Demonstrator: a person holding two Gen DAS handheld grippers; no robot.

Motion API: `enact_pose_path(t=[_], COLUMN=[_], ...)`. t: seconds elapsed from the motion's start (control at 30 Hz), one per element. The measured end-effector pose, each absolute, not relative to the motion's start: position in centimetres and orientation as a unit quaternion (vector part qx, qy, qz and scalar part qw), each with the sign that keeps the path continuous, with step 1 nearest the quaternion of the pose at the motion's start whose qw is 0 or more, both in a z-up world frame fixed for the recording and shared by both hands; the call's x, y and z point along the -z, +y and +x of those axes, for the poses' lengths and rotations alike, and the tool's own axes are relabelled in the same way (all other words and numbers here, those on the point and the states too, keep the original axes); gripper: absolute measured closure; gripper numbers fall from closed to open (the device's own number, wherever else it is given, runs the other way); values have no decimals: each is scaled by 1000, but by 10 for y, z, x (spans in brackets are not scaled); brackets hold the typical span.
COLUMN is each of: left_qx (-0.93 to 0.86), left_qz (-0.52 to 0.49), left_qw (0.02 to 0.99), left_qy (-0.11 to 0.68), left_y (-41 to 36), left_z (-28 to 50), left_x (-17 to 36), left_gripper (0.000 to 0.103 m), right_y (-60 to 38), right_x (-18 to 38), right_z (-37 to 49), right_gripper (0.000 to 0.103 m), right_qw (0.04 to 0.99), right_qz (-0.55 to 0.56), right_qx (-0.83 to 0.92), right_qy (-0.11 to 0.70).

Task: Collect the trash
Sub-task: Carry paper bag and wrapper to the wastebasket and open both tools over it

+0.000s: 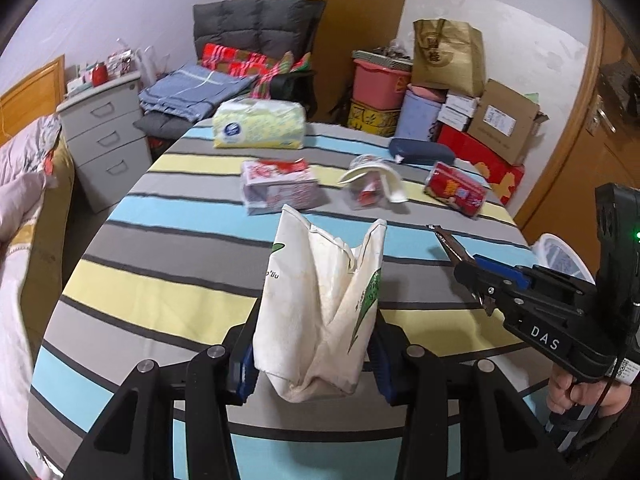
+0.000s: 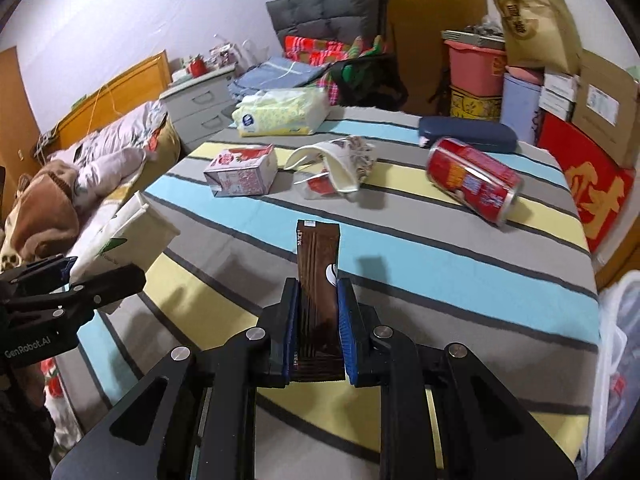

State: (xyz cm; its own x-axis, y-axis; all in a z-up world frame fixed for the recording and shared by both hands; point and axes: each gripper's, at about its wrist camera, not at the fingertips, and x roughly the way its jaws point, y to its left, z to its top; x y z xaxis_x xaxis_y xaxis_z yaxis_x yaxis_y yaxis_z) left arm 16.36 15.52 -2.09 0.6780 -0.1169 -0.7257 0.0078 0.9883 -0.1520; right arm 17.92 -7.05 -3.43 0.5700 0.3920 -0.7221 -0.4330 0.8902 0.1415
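Above the striped cloth of the bench (image 1: 160,292), my left tongs (image 1: 312,364) are closed on the lower folds of a cream cotton tote bag with green print (image 1: 320,304). I hold it upright with its mouth pointing up, I think so that it can serve as the trash sack. The mouth is only partly spread, and I cannot see whether anything is inside.

My right tongs (image 2: 318,332) grip a flat brown foil sachet (image 2: 318,280) between the blue pads (image 2: 346,320), standing on its short edge. This is probably the trash piece in hand, held by its lower half so the free end can go first into the bag. In the right wrist view the bag sits to the left of the sachet and apart from it, so the drop is not yet made.

More trash waits farther back on the cloth: a crushed pink and white milk carton (image 2: 242,172), a squashed white paper cup with clear plastic wrapping (image 2: 336,168), and a red metal can lying on its side (image 2: 474,180). I cannot see whether the can is empty. The yellow pack of tissues (image 2: 280,118) and the dark blue hard case (image 2: 468,134) behind them look like things to keep.

At the right edge stands a white translucent bin (image 2: 616,344), and its contents are not clear.
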Motion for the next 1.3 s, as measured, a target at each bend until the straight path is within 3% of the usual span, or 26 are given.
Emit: enact_pose_path(t=[0.87,1.3], left_qx=[154,232], left_qz=[-5,23], left_qw=[919,901], left_qy=[364,365], left_y=[-13,-113], left_z=[164,176], left_x=[-19,-23], left_gripper=[57,57], right_y=[-199,-270], right_x=[-10,-6], right_z=[136,122], right_gripper=[83,83], right_qw=[940,943], right_qz=[41,67], right_qx=[-100,-5], right_qy=[323,325])
